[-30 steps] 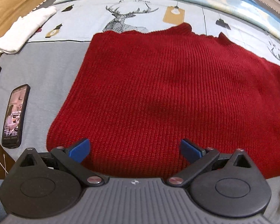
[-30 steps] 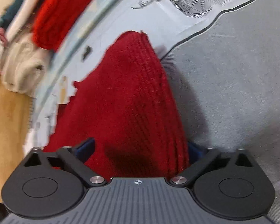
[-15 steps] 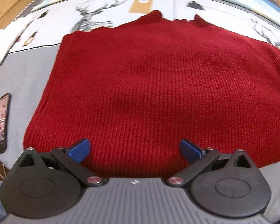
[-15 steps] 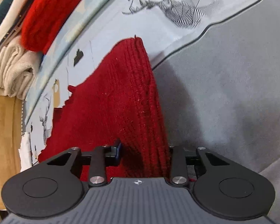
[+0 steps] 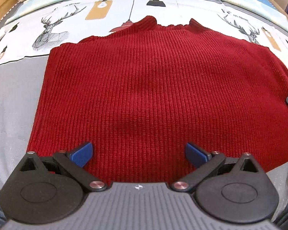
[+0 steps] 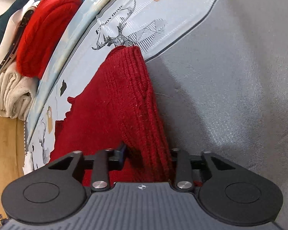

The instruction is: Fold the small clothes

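- A printed bedsheet [image 5: 15,99] with deer motifs fills both views; stacked folded clothes [image 6: 36,30] sit at the upper left of the right wrist frame.
- A red knit sweater [image 5: 144,88] lies flat across the centre of the left wrist frame, its long axis running left to right, neckline toward the top.
- The right gripper [image 6: 146,153] is nearer, pinching the sweater's bunched side edge at lower centre.
- The left gripper [image 5: 138,152] hangs spread wide over the bottom hem, gripping nothing.
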### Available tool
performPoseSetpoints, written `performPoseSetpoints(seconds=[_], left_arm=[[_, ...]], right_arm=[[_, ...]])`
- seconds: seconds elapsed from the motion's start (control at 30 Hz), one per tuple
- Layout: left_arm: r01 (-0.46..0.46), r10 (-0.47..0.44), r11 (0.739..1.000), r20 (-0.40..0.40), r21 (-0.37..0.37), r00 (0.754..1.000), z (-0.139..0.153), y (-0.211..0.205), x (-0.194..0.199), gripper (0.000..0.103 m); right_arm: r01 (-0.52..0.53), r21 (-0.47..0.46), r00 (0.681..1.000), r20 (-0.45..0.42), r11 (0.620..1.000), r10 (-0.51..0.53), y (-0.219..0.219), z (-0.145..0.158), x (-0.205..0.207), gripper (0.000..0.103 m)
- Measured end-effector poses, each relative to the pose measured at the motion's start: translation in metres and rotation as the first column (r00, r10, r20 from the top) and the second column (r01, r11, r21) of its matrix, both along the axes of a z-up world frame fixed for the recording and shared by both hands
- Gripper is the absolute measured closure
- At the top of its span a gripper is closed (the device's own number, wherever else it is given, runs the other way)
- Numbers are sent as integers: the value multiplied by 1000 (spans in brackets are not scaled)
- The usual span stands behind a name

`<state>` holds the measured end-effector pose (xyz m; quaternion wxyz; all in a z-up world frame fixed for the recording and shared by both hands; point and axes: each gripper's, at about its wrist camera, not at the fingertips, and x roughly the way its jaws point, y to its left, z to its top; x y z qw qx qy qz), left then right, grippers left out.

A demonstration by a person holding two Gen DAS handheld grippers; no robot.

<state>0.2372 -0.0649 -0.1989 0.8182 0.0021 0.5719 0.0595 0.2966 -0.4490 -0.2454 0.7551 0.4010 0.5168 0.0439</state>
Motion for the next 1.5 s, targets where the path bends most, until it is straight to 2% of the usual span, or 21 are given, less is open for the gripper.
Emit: performPoseSetpoints(seconds=[0.03, 0.1, 0.13, 0.23, 0.33, 0.47, 0.5, 0.53, 0.6, 0.63, 0.73, 0.8, 0.93, 1.0, 1.1, 1.17, 1.27, 1.4, 1.5], left_arm=[[-4, 4, 1000, 3, -1, 1000, 1, 2, -1, 0], [-16, 16, 1000, 13, 1, 1000, 2, 9, -1, 0], [-30, 30, 999, 19, 10, 999, 3, 14, -2, 0], [-109, 104, 989, 49, 104, 993, 3, 39, 1, 0], [-161, 159, 982, 35, 97, 987, -2, 72, -3, 0], [-185, 180, 966, 44, 183, 983, -9, 106, -17, 0], [-202, 198, 967, 40, 158, 979, -11, 117, -19, 0], [-231, 229, 968, 24, 103, 973, -14, 130, -21, 0], [-284, 284, 959, 4, 17, 959, -17, 147, -21, 0], [-280, 280, 960, 3, 12, 960, -17, 150, -20, 0], [-219, 217, 974, 31, 59, 976, -16, 142, -19, 0], [-212, 210, 975, 36, 64, 977, -15, 142, -19, 0], [-241, 240, 968, 31, 63, 970, -7, 144, -20, 0], [-250, 247, 963, 43, 97, 968, 1, 141, -23, 0], [-251, 245, 955, 54, 157, 968, 12, 135, -26, 0], [-253, 246, 955, 61, 156, 967, 22, 133, -31, 0], [-259, 251, 958, 80, 119, 965, 38, 133, -43, 0], [-253, 247, 965, 84, 75, 965, 53, 134, -63, 0], [-255, 251, 965, 78, 55, 965, 57, 137, -79, 0]], right_arm=[[5, 0, 1000, -5, 1000, -5, -1, -1, 0, 34], [8, 13, 1000, -19, 1000, -7, -1, -5, -1, 18], [3, 23, 1000, -17, 1000, -2, -1, -6, -2, 18], [-13, 14, 999, -36, 1000, 14, -4, -6, -9, 18], [25, -8, 998, -64, 1000, -25, -10, -7, -20, 18], [30, -66, 999, -43, 997, -33, -6, -2, -28, 18], [21, -73, 999, -45, 997, -24, -3, -1, -27, 17], [13, -78, 999, -43, 997, -16, 1, -1, -27, 16], [2, -133, 1000, -29, 991, -6, 13, 5, -27, 16], [-11, -159, 1000, -9, 987, 10, 22, 9, -27, 15], [-104, -277, 993, 30, 955, 117, 56, 20, -24, 12], [-131, -311, 989, 28, 942, 146, 67, 21, -19, 12], [-71, -326, 997, -3, 943, 75, 57, 20, -20, 16], [-18, -348, 1000, 5, 937, 21, 49, 28, -28, 16], [106, -411, 994, 53, 905, -93, 38, 51, -50, 16], [184, -389, 983, 89, 903, -162, 33, 67, -71, 13], [216, -261, 976, 82, 941, -201, 36, 79, -100, 12], [208, -114, 978, 27, 972, -206, 54, 65, -124, 12], [249, -57, 968, -30, 967, -251, 65, 41, -135, 12]])
